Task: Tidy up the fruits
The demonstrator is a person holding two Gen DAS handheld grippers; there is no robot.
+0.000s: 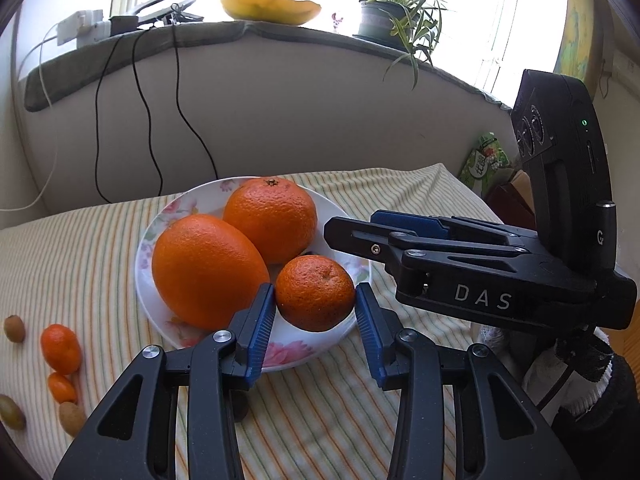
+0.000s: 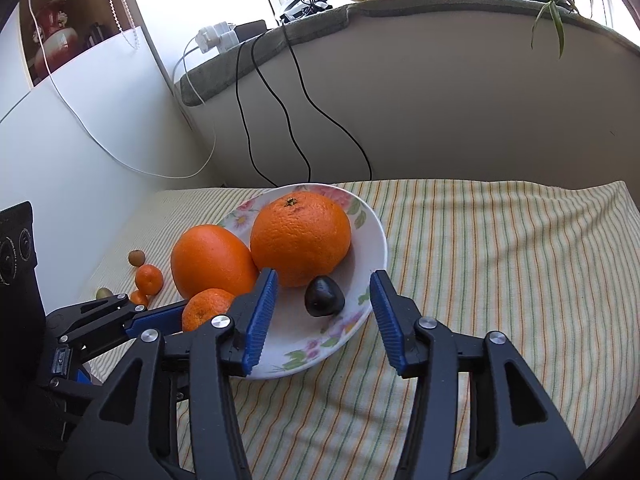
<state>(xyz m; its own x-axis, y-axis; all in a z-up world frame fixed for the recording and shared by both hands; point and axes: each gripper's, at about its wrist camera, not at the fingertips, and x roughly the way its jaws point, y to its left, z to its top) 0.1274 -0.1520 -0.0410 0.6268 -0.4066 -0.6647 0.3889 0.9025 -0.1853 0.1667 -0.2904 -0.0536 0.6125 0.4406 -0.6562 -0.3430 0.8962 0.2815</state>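
Note:
A floral plate (image 1: 148,248) (image 2: 376,240) on the striped cloth holds two large oranges (image 1: 208,272) (image 1: 272,220), a small mandarin (image 1: 316,292) (image 2: 206,308) and a dark fruit (image 2: 324,296). My left gripper (image 1: 315,290) stands open with its blue pads on either side of the mandarin, which rests on the plate; the gaps are hairline. My right gripper (image 2: 324,276) is open over the plate's near side. The dark fruit lies just ahead between its fingers, well apart from both pads. Each gripper also shows in the other's view (image 1: 352,228) (image 2: 120,308).
Loose small fruits lie on the cloth left of the plate: kumquats (image 1: 60,348) (image 2: 149,278) and brownish-green ones (image 1: 14,328) (image 2: 136,258). Black cables (image 1: 144,120) hang down the wall behind. The windowsill holds a yellow bowl (image 1: 272,6) and a potted plant (image 1: 384,16).

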